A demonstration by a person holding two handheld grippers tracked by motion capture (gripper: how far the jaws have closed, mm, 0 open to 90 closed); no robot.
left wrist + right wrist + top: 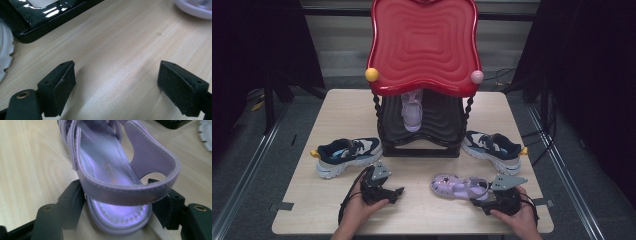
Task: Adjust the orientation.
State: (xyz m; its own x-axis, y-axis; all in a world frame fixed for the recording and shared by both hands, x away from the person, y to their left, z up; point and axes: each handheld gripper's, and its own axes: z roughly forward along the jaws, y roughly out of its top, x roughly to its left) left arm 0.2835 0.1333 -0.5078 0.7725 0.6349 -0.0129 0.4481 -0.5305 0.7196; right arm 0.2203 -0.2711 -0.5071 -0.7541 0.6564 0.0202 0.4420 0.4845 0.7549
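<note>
Right gripper [117, 202] jaws flank the lilac sandal [112, 177] heel, pad contact looks likely but heel strap hides it; left gripper [117, 85] jaws wide over bare table [120, 45]; sandal toe cut off.

Lit brightly from above, dark beyond the table [337, 115]; glare on black shelf base [50, 12]; sandal [112, 177] slightly blurred.

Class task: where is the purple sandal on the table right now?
In the high view, the sandal lies front right on the table, heel between the right gripper's jaws.
</note>
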